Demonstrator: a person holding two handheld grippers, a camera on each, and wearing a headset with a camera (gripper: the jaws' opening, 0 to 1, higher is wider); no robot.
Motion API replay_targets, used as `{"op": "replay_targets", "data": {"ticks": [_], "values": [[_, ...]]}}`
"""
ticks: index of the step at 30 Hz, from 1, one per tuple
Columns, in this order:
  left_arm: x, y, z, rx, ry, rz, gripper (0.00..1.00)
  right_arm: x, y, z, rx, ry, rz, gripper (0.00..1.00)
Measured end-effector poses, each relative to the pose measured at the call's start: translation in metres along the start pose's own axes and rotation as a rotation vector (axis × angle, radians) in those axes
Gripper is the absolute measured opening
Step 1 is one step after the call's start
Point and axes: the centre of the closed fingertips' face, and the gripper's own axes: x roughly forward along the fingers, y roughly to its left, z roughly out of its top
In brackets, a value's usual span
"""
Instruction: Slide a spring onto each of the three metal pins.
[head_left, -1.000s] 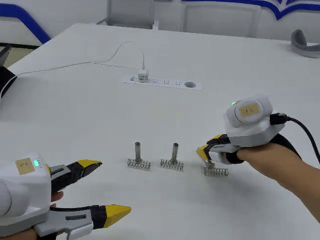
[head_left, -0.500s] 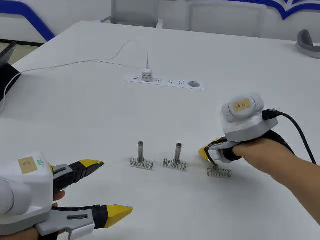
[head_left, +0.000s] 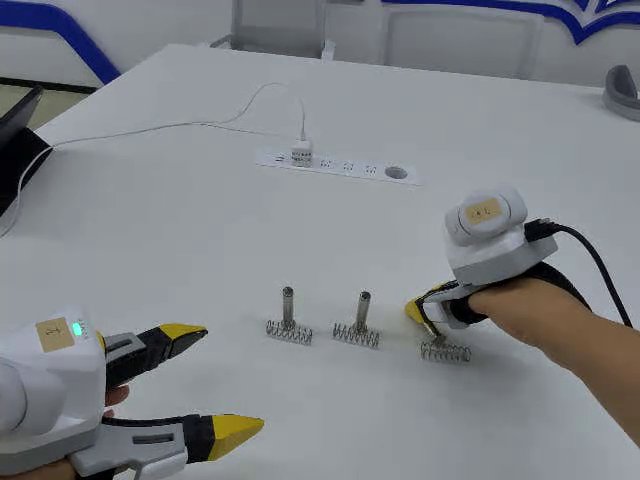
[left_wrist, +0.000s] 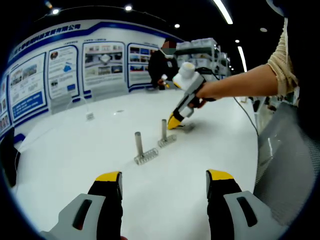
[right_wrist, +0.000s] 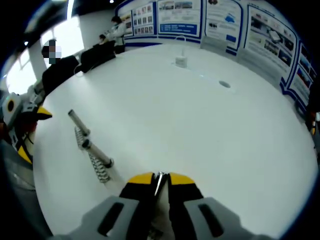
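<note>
**Hold the pin steady, then thread the spring**

The white tabletop (head_left: 200, 200) carries all the parts. The middle pin (head_left: 364, 306) stands up straight, so every place here is told from it.

The left gripper (head_left: 230, 378) is well to the left of the middle pin and nearer the person. Its fingers are wide apart and hold nothing. The right gripper (head_left: 425, 315) is just to the right of the middle pin. Its fingers are pressed together on a thin metal bit, which looks like the third pin (head_left: 433, 328).

The left pin (head_left: 288, 303) stands near the middle pin, on its left side.

Three springs lie flat on the tabletop. The middle spring (head_left: 357, 337) rests at the foot of the middle pin. The left spring (head_left: 289, 331) rests at the foot of the left pin. The third spring (head_left: 446, 352) lies to the right of the middle pin, right under the right fingers. I cannot tell if the third pin touches it.

No spring is on a pin yet, I think. To do this step well, keep the third pin very still. Aim its tip at the open end of the third spring, not its side. Push slow and straight so the coils do not snag. The free left gripper could hold the spring lightly by one end. Squeeze softly, or the spring may bend or jump away.
</note>
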Motion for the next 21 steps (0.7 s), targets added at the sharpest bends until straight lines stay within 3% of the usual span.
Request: {"op": "replay_targets", "data": {"ticks": [7,18,21], "values": [[0.0002,-0.0008,-0.0002,0.000,0.001,-0.001,0.69,-0.0006,0.0007,-0.0012,-0.032,0.031,-0.015,0.11],[-0.0003,0.0009,-0.0004,-0.002,0.001,0.003,0.68,-0.0020,0.0039,-0.0018,-0.033,0.069,0.015,0.10],[0.0002,0.0014,-0.0004,-0.003,0.002,0.004,0.68,-0.0011,0.0037,-0.0012,-0.028,0.102,0.029,0.10]]}}
